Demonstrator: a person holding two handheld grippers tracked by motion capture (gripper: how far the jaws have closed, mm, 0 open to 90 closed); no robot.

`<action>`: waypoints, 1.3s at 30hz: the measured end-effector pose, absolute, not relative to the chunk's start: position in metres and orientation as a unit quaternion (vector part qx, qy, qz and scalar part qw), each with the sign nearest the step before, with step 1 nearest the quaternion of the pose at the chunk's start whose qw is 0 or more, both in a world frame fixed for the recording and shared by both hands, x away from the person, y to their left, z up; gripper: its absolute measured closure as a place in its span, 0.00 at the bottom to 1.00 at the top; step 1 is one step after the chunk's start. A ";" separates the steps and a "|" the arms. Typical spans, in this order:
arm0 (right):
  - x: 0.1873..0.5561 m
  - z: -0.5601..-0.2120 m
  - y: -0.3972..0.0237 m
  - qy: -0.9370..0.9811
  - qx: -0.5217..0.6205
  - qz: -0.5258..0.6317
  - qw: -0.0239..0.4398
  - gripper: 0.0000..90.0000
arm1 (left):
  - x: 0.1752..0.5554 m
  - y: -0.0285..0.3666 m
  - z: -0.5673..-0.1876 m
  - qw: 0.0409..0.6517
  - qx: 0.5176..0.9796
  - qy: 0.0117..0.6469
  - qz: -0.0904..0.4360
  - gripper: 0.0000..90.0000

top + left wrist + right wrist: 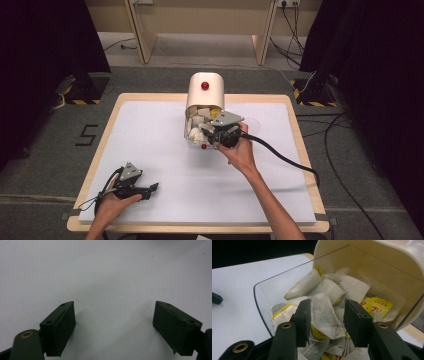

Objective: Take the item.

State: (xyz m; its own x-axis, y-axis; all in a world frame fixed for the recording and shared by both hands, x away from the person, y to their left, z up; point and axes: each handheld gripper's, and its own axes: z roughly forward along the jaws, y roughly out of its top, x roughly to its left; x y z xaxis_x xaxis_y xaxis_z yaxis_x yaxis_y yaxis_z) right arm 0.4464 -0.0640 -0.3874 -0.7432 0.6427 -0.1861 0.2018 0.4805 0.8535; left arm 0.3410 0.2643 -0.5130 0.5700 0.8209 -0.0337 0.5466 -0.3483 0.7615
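Right gripper: at the mouth of the tea-bag dispenser, a little right of the table's middle and toward the far side; the right hand holds it from the near right, its cable trailing off to the right.
Right gripper's jaws: partly apart, about half-way, with one white tea bag standing between the two black pads — in the right gripper view the left pad lies against the bag's edge, the right pad sits just beside it; a firm pinch cannot be told.
Tea-bag dispenser: cream shell with a red knob, its clear front tray swung open toward the near side.
Tea bags in the tray: a loose heap of white paper bags with yellow tags, some folded, strings showing low in the right gripper view.
Left gripper: near the left front corner of the table, held low by the left hand, well apart from the dispenser.
Left gripper's jaws: spread wide — bare white surface between them.
Table: white mat on a pale wooden top.
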 end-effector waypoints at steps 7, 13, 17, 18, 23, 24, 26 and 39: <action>0.451 -0.392 -0.063 0.836 0.260 0.421 0.237 0.77 | 0.341 0.264 -0.513 0.379 0.801 0.427 0.181 0.19; 0.452 -0.392 -0.064 0.839 0.248 0.421 0.240 0.97 | 0.341 0.264 -0.513 0.379 0.801 0.427 0.181 0.19; 0.450 -0.389 -0.066 0.836 0.239 0.430 0.245 0.98 | 0.341 0.264 -0.513 0.379 0.801 0.427 0.181 0.19; 0.449 -0.387 -0.066 0.833 0.238 0.433 0.248 0.98 | 0.341 0.264 -0.513 0.379 0.801 0.427 0.181 0.19; 0.446 -0.378 -0.072 0.821 0.237 0.451 0.256 0.99 | 0.341 0.264 -0.513 0.379 0.801 0.427 0.182 0.19; 0.444 -0.376 -0.074 0.820 0.235 0.455 0.255 0.99 | 0.341 0.264 -0.513 0.379 0.801 0.427 0.182 0.19; 0.444 -0.375 -0.074 0.819 0.235 0.456 0.256 0.99 | 0.341 0.264 -0.513 0.379 0.801 0.427 0.182 0.19; 0.436 -0.362 -0.085 0.804 0.230 0.484 0.259 0.99 | 0.341 0.264 -0.513 0.379 0.801 0.427 0.182 0.19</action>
State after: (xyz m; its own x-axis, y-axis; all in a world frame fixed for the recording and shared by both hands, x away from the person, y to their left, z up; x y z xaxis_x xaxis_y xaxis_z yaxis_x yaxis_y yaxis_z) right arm 0.4359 -0.0848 -0.3615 -0.7603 0.6200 -0.1936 0.1189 0.4259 0.8969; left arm 0.3409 0.2642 -0.5131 0.5699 0.8211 -0.0322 0.5459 -0.3490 0.7617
